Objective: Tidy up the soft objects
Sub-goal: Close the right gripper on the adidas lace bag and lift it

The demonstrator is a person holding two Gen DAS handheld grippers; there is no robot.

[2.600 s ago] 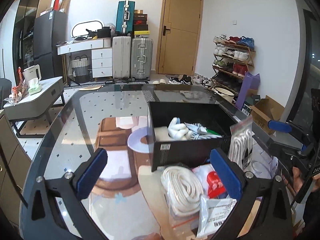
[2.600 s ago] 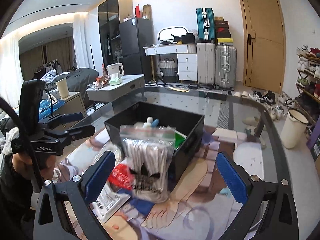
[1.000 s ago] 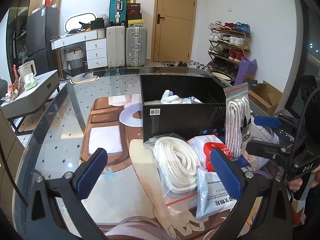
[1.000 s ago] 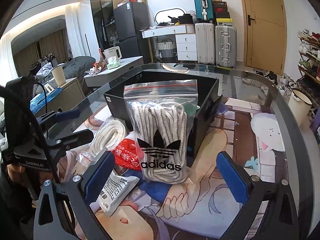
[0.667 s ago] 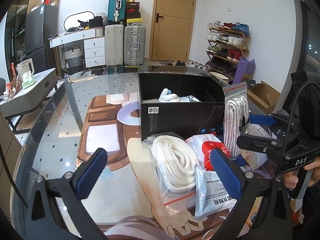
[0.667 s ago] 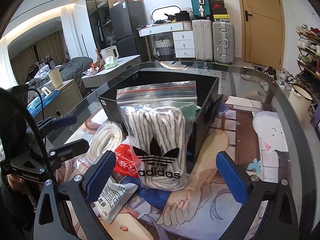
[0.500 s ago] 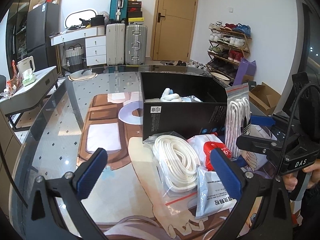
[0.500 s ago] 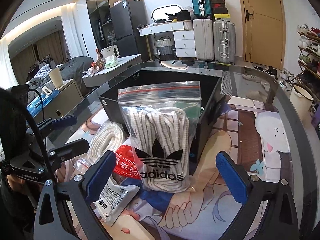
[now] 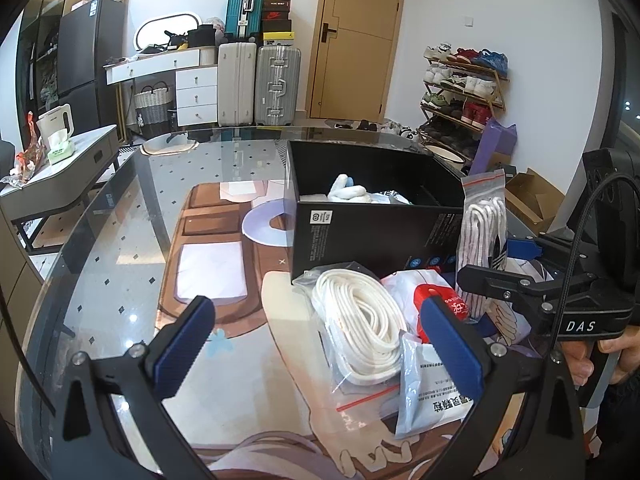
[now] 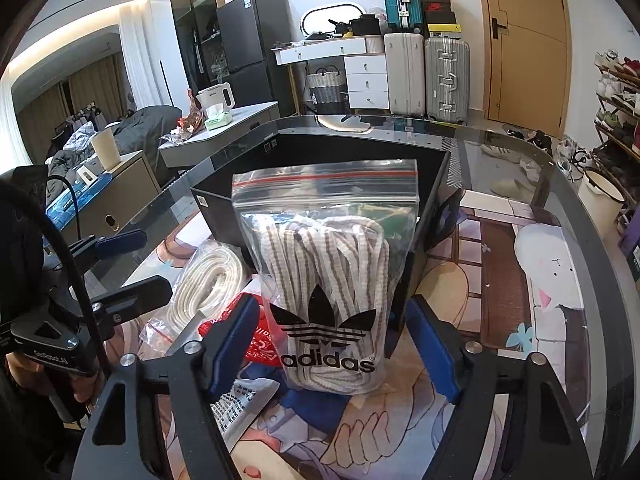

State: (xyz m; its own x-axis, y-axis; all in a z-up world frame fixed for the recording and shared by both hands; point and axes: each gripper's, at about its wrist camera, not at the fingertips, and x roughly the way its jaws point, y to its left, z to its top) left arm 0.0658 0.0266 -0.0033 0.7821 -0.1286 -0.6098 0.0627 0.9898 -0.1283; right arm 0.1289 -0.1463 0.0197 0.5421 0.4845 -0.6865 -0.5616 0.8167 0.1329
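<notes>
Right tongs (image 10: 334,350) closing, zip bag of striped laces (image 10: 326,276) standing upright between the blue pads; a gap shows on the right pad side, and on the left I can't tell whether the pad touches the bag. Bag leans against the near wall of the black box (image 10: 430,184) on the glass tabletop (image 10: 560,184); its bottom edge sits on a heap of other packets. Left tongs (image 9: 316,344) spread wide, nothing between the pads, hovering over the clear bag of white rope (image 9: 360,316). Red-and-white packet (image 9: 412,292) is half hidden by the left tongs' right pad. White printed pouch (image 9: 424,396) is cut off by the tong frame. Box contents mostly hidden: something white (image 9: 348,192) pokes above the rim.
</notes>
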